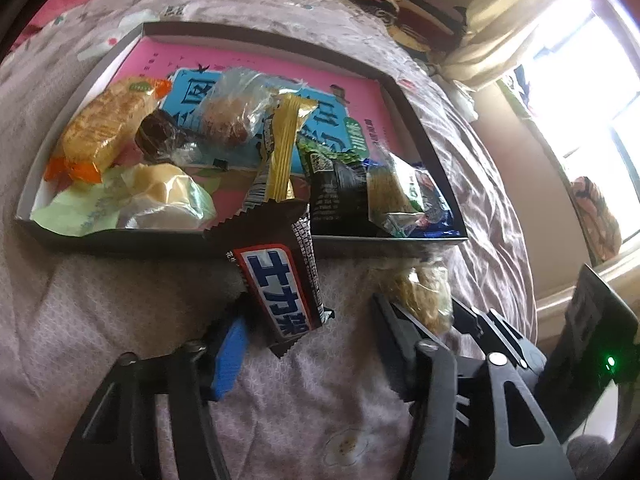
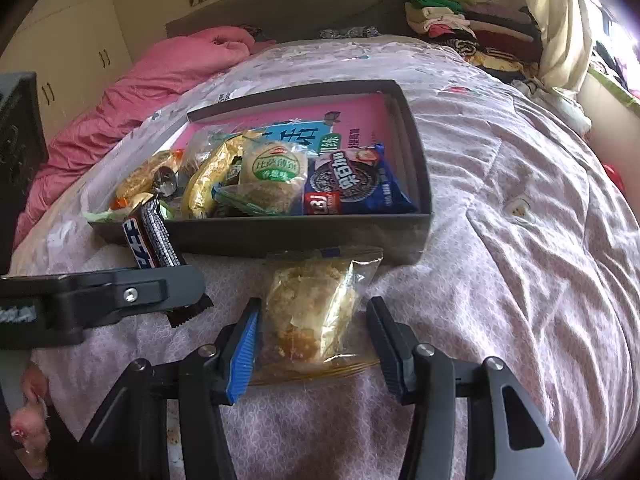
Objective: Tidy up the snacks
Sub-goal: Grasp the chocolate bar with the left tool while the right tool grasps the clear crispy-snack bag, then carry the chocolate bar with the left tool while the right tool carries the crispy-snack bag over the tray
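One dark box (image 2: 416,152) sits on the bed (image 2: 520,200), lined with one pink sheet (image 1: 248,52). Roughly nine wrapped snacks fill its near half; exact count uncertain, several overlap. One blue cookie pack (image 2: 360,188) lies in the near right corner.

Left gripper (image 1: 308,320): jaws spread wide around one brown chocolate bar (image 1: 276,288), which leans on the box's near edge.

Right gripper (image 2: 314,340): jaws open, flanking one clear-bagged pastry (image 2: 312,312) lying on the bed just outside the near wall.
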`<action>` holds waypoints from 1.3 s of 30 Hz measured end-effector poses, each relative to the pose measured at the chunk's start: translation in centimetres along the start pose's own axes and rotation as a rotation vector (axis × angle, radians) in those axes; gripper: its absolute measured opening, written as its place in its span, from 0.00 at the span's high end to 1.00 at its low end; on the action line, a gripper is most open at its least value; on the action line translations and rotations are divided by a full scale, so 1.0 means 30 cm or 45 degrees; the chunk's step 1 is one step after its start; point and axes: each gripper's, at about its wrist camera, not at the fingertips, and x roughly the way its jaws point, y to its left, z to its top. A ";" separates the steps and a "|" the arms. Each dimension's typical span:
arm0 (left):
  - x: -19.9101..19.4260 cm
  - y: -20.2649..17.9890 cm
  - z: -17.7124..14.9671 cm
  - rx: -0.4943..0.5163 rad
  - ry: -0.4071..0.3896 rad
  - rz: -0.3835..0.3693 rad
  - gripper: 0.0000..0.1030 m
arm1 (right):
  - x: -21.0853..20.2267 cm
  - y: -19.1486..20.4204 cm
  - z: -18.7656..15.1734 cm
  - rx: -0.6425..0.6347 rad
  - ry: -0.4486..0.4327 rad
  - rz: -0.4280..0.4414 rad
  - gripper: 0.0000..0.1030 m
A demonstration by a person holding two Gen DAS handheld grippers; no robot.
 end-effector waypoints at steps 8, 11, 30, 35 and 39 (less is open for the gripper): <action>0.015 0.033 0.000 -0.084 -0.004 -0.025 0.71 | -0.017 -0.006 -0.002 0.016 -0.002 0.004 0.49; 0.012 0.034 -0.002 -0.074 -0.005 -0.038 0.71 | -0.027 -0.002 -0.001 0.019 -0.008 0.015 0.49; -0.150 0.033 -0.016 0.036 -0.096 0.001 0.71 | -0.154 0.032 0.033 0.016 -0.150 0.098 0.50; -0.186 0.025 -0.012 0.058 -0.133 0.013 0.71 | -0.181 0.036 0.042 0.015 -0.186 0.101 0.50; -0.209 0.016 -0.010 0.078 -0.160 0.021 0.71 | -0.195 0.033 0.056 0.020 -0.212 0.088 0.50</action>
